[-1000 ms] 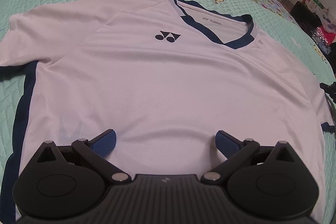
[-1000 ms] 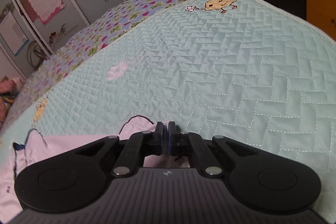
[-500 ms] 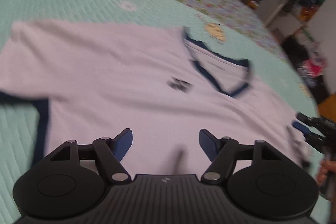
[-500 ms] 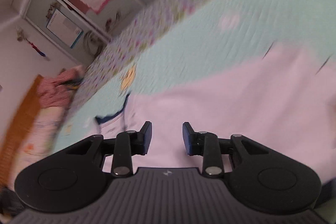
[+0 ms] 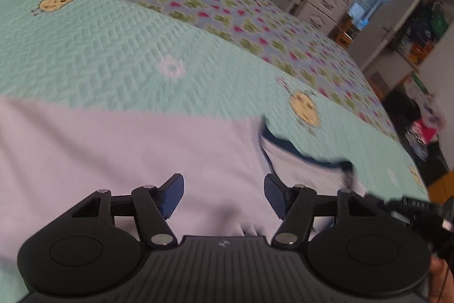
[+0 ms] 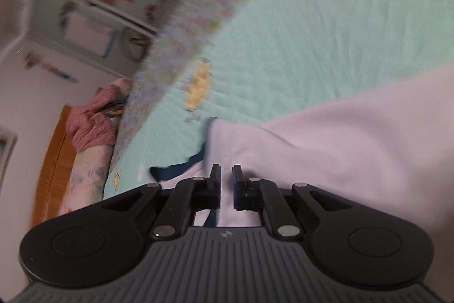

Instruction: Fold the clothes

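**Both grippers now low over the shirt's collar end**

A second ago the left gripper [image 5: 224,196] looked down the whole front of the white short-sleeved shirt with navy trim [image 5: 127,161]; now its camera sits close above the cloth, with only the upper chest and the navy V-neck collar [image 5: 286,145] in view, just ahead of its right blue pad. Its jaws stand wide apart over the fabric, holding nothing.

The right gripper [image 6: 226,183] was clamped shut a second ago, opened half a second ago, and now has its jaws narrowed to a small gap with white cloth showing between them; whether they pinch it cannot be told through the blur.

The shirt lies flat on the mint-green quilted bedspread [image 5: 99,47]. Its upper edge runs straight across the left view, with a broad stretch of bare quilt beyond it up to the flowered border [image 5: 227,10]. In the right view a navy-trimmed edge [image 6: 181,169] lies just left of the fingers, with open quilt beyond.
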Demonstrator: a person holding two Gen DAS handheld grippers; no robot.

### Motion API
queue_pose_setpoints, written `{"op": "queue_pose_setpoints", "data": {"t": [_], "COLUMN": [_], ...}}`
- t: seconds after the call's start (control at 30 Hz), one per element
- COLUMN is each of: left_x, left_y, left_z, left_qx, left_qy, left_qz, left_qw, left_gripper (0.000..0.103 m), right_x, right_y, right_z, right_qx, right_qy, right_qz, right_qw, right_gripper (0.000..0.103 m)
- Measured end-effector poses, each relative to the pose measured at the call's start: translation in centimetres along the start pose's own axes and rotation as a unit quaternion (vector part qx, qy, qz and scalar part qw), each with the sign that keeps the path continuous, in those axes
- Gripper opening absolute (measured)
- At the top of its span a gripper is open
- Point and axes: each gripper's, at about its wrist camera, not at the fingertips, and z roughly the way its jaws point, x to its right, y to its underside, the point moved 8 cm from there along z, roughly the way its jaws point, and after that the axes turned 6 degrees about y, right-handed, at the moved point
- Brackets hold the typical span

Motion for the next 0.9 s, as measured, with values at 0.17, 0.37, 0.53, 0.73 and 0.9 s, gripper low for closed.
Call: {"op": "queue_pose_setpoints", "data": {"t": [0.17,0.37,0.53,0.73,0.9], "left_x": [-2.9,2.2,5.7,6.6,6.1], "left_y": [-0.8,-1.1,-3.2,-3.7,-2.2], "left_z": [0.9,0.3,5.7,10.9,7.1], "left_qx": [-0.007,0.008,0.004,-0.048,-0.058], "left_qy": [-0.032,0.073,0.101,0.067,0.062], "left_qz": [-0.032,-0.023,-0.064,0.022,0.029], "left_qw": [0.999,0.997,0.9928,0.9963,0.996], "left_gripper": [0.061,0.061,0.061,0.069,0.059], "right_x": [0.9,-1.3,-1.0,-1.6,-1.4], "right_y": [-1.2,0.6,-0.2,0.0,1.3], "right_z": [0.0,0.2,1.6,0.8,-3.9], "right_qx": [0.058,0.034,0.047,0.056,0.076], "right_qy": [-0.048,-0.06,-0.054,-0.047,-0.053], "right_qz": [0.101,0.056,0.091,0.029,-0.011], "right_qw": [0.992,0.996,0.993,0.997,0.996], "right_gripper": [0.008,0.009,0.002,0.0,0.008]}}
